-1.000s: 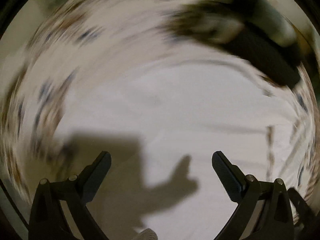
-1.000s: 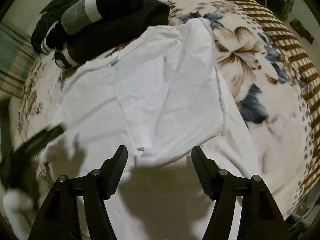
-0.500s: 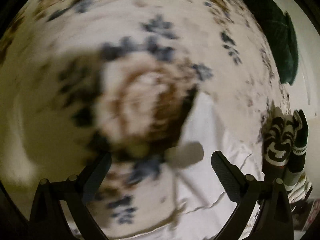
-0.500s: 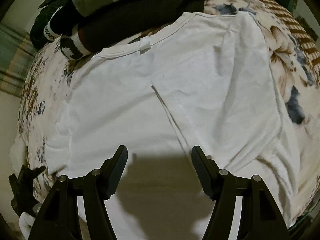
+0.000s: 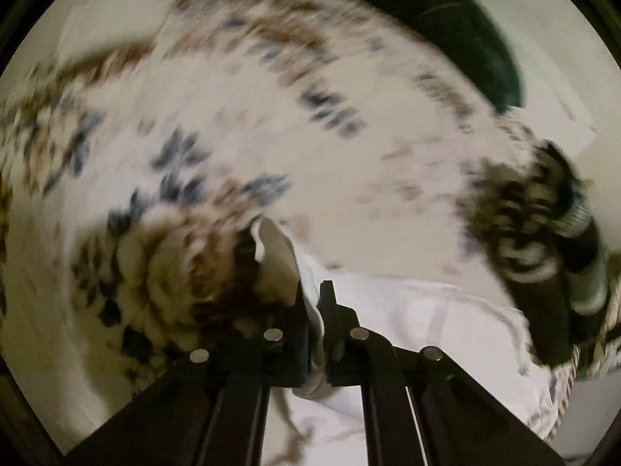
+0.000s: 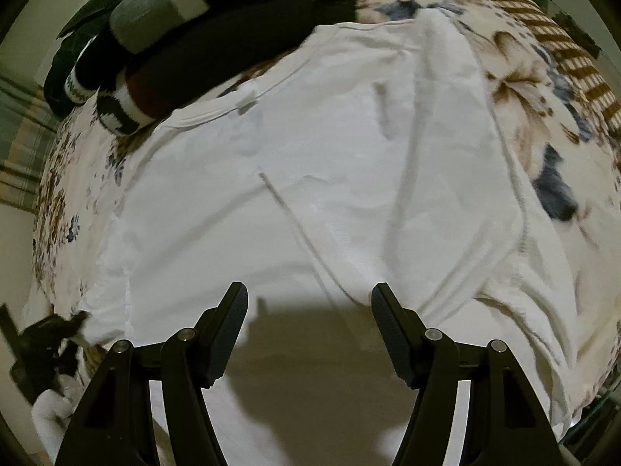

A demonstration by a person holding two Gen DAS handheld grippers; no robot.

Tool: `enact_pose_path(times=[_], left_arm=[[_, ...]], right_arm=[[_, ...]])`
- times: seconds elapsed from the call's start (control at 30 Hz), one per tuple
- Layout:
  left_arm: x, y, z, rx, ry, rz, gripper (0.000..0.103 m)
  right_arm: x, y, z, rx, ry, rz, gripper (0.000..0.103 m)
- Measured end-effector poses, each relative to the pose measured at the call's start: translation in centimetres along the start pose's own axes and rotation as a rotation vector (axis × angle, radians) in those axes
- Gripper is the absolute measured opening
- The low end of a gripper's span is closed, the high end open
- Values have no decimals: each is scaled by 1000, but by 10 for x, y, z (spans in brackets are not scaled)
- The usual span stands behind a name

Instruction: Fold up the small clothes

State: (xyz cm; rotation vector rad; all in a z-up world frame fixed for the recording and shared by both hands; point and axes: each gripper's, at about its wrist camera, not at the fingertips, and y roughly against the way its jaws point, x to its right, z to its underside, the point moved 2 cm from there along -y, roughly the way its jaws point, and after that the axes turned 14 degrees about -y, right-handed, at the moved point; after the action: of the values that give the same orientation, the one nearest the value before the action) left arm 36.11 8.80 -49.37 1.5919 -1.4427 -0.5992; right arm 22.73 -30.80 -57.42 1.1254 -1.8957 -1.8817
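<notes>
A white T-shirt (image 6: 330, 194) lies spread on a floral bedspread (image 6: 524, 89), its right side folded inward over the body. My right gripper (image 6: 309, 303) is open and empty, hovering over the shirt's lower middle. My left gripper (image 5: 313, 295) is shut on the shirt's left edge (image 5: 279, 256), with a flap of white cloth sticking up between the fingers; the rest of the shirt (image 5: 427, 334) trails right. In the right wrist view the left gripper (image 6: 50, 334) shows at the shirt's left edge.
A pile of dark folded clothes with grey, white and patterned bands (image 6: 202, 39) sits beyond the collar; it also shows in the left wrist view (image 5: 543, 233). A dark green item (image 5: 458, 27) lies at the bed's far side. The floral bedspread (image 5: 233, 116) surrounds the shirt.
My left gripper swung off the shirt's middle to its left edge and closed on the cloth. My right gripper stayed open and moved closer over the shirt.
</notes>
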Motion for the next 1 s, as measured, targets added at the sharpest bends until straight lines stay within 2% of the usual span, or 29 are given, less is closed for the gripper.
enact_pose_path(times=[0.13,0.23,0.33,0.43,0.5,0.53,0.57,0.63,0.7,0.87,1.0], left_arm=[[65,46,8,71,-151,63,3],[127,52,30,49,-267,132,3],[187,37,72,-54,-397,199,4],[212,20,113,-213,-448,272,5],[209,27,127,-243,-446,290,8],[203,32,130,-237,-448,284,21],[197,34,130,-235,-449,268,53],[174,38,128,-224,-428,241,93],[151,39,121,-193,-413,181,92],[109,12,114,-216,-397,28,92],[97,3,110,-210,-367,-3,92]], right_arm=[[8,2,-7,15,-27,2,69],[17,7,-14,26,-42,7,69],[27,14,-22,36,-50,17,69],[36,19,-30,37,-54,25,69],[40,23,-35,32,-57,21,69],[41,25,-37,31,-53,20,69],[41,26,-38,28,-45,15,69],[37,27,-41,7,-21,-14,69],[26,26,-41,-26,14,-54,69],[-31,11,-41,-134,133,-186,69],[-78,-20,-51,-241,148,-250,69]])
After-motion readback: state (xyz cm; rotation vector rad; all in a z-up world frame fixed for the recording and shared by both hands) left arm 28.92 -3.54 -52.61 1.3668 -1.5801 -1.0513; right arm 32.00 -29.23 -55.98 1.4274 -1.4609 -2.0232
